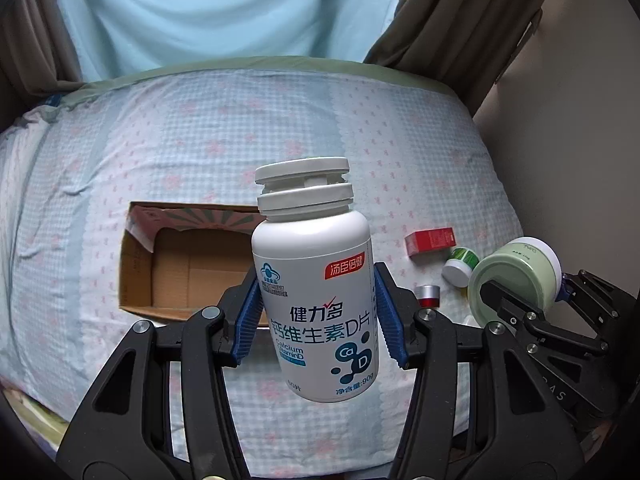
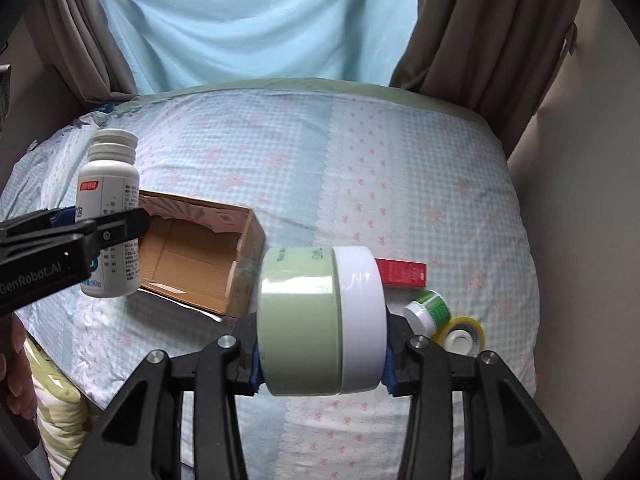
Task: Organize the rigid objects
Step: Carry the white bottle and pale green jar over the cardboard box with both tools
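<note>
The left gripper (image 1: 316, 320) pinches a white bottle (image 1: 316, 300) above the cardboard box (image 1: 136, 264). The right gripper (image 2: 322, 364) clamps a green jar (image 2: 316, 320) beside that box.

We get two wrist fisheyes, both high over the bed (image 1: 200, 140), tilted steeply down and facing the far edge and curtains (image 1: 224, 8). Left view looks along the left tool (image 1: 316, 316), white bottle (image 1: 316, 300) filling the near field. Right view looks along the right tool (image 2: 322, 356), green jar (image 2: 300, 324) up close. Shared: cardboard box (image 1: 160, 264) mid-bed, red box (image 1: 430, 242), small green-labelled bottle (image 1: 460, 264) toward the right edge. Each view catches the other tool at its side margin.
</note>
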The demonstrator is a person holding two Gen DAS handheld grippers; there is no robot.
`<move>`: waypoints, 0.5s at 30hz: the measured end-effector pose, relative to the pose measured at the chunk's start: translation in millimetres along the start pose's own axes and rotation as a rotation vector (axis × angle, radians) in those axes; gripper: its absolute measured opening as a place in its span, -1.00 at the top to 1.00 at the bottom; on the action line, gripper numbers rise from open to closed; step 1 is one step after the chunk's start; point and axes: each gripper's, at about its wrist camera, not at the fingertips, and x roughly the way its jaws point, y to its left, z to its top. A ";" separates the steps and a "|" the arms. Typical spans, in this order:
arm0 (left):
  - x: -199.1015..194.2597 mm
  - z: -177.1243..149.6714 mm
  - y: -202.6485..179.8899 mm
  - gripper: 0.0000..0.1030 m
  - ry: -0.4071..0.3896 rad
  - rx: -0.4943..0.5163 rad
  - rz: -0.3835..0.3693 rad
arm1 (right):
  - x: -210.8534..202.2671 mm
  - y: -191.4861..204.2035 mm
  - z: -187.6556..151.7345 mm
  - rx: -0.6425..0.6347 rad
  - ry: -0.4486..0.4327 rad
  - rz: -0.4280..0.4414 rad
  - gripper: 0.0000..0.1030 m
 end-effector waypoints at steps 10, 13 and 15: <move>17.1 13.7 125.2 0.06 0.062 0.039 0.071 | 39.3 139.2 34.3 0.021 0.043 0.115 0.23; 37.9 15.8 151.1 0.06 0.093 0.045 0.088 | 64.6 170.1 45.8 -0.004 0.071 0.125 0.23; 54.4 16.9 164.4 0.06 0.117 0.040 0.091 | 84.0 183.7 51.7 -0.023 0.096 0.125 0.23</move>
